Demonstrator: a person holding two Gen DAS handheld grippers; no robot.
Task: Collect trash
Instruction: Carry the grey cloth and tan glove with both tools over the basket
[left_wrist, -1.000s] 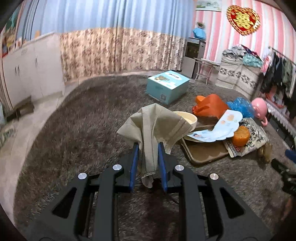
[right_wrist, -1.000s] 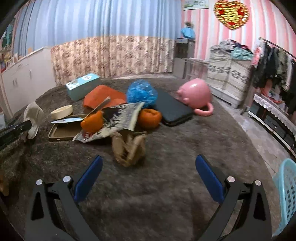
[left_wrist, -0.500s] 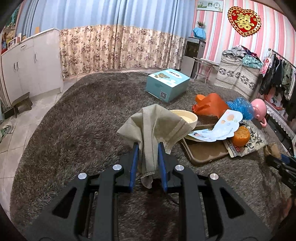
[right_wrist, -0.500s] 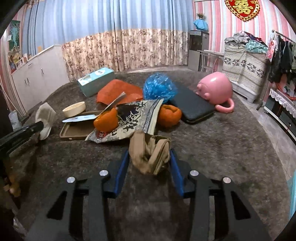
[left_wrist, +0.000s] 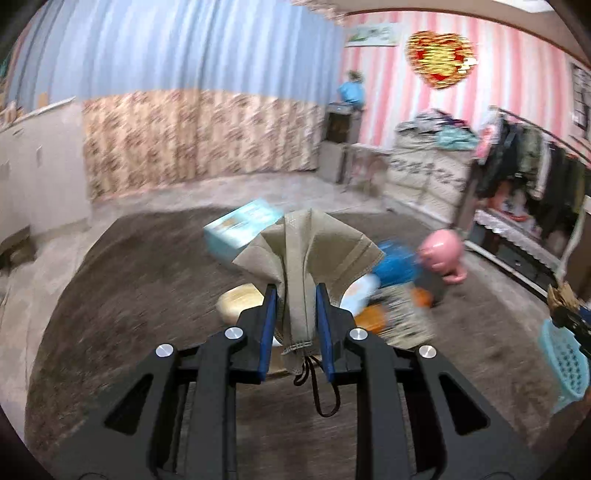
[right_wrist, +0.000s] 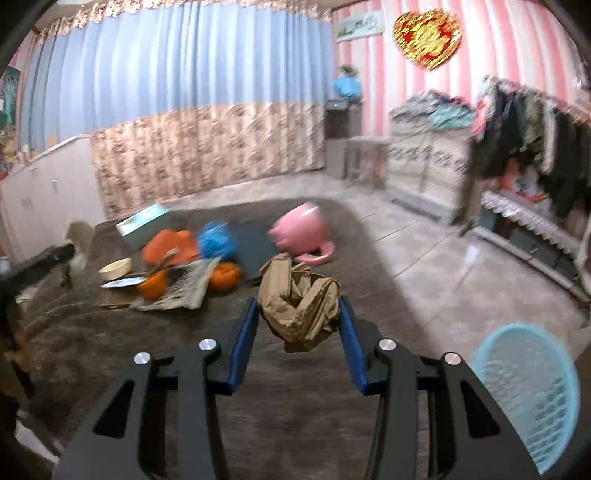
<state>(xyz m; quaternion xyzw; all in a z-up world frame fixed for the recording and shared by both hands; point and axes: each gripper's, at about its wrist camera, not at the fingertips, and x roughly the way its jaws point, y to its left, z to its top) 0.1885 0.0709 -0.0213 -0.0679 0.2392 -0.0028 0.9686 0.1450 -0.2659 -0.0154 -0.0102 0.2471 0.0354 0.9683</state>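
My left gripper (left_wrist: 293, 295) is shut on a beige paper napkin (left_wrist: 306, 251) and holds it up above the brown carpet (left_wrist: 129, 295). My right gripper (right_wrist: 297, 314) is shut on a crumpled brown paper wad (right_wrist: 299, 302), lifted off the carpet. A light blue mesh waste basket (right_wrist: 528, 398) stands at the lower right of the right wrist view, and shows at the right edge of the left wrist view (left_wrist: 565, 362). The right gripper with its wad shows far right in the left wrist view (left_wrist: 563, 299).
A pile lies on the carpet: teal box (right_wrist: 142, 225), orange bag (right_wrist: 168, 247), blue plastic ball (right_wrist: 218, 240), pink piggy bank (right_wrist: 301, 230), cream bowl (right_wrist: 116, 267), patterned cloth (right_wrist: 184, 291), orange items (right_wrist: 225, 275). Clothes rack (right_wrist: 535, 147) and tiled floor (right_wrist: 443, 266) are to the right.
The right gripper closed on the brown paper wad and lifted it, swinging right toward the blue basket. The left gripper rose and turned right, still holding the napkin.
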